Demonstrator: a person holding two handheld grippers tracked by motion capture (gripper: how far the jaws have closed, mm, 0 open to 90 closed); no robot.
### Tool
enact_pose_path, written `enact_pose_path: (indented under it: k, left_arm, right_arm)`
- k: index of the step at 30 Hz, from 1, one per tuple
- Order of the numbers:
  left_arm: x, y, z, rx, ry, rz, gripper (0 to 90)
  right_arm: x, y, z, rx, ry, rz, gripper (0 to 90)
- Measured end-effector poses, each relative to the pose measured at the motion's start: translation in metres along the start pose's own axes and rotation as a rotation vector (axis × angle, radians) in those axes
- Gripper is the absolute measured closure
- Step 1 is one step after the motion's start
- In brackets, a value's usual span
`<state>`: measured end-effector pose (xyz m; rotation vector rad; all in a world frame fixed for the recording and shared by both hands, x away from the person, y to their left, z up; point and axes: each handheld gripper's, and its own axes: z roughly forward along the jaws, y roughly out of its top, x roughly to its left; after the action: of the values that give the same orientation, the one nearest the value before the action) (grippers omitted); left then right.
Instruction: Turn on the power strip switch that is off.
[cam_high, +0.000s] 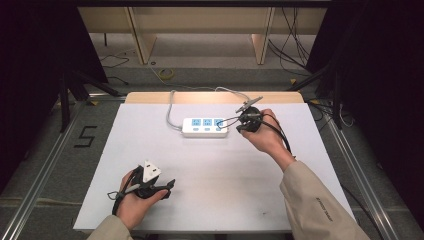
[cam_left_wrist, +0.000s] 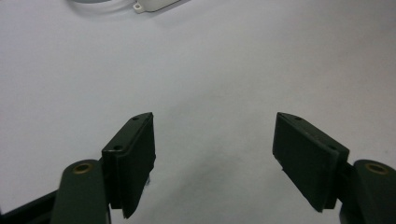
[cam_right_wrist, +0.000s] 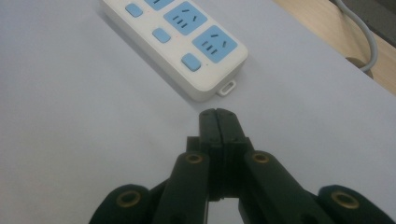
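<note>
1. The table (cam_high: 150, 130), covered in white, keeps the middle of the high view bare for working.
2. A white power strip (cam_high: 205, 127) lies at upper centre, its cord trailing off the far edge.
3. The right tool (cam_high: 239, 127), pressed together and empty, points at the strip's end, probably to press a switch.
4. The left tool (cam_high: 170, 189), spread and empty, waits at lower left.

Lab: dark curtains (cam_high: 30, 60), floor cables (cam_high: 295, 45), marked floor.

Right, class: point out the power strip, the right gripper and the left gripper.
power strip (cam_right_wrist: 187, 46), right gripper view, on its white top between the sockets.
right gripper (cam_right_wrist: 218, 122), right gripper view, where the shut fingertips meet.
left gripper (cam_left_wrist: 215, 154), left gripper view, midway between the open fingertips.
</note>
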<state>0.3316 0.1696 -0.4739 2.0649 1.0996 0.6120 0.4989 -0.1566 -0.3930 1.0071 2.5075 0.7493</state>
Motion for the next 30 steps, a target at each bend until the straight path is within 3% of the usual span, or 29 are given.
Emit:
enact_pose_path:
  k: [30]
  left_arm:
    - [0.0, 0.0, 0.0, -0.001, -0.003, -0.001, 29.7]
  right_arm:
    - [0.0, 0.015, 0.016, 0.025, 0.008, 0.006, 90.0]
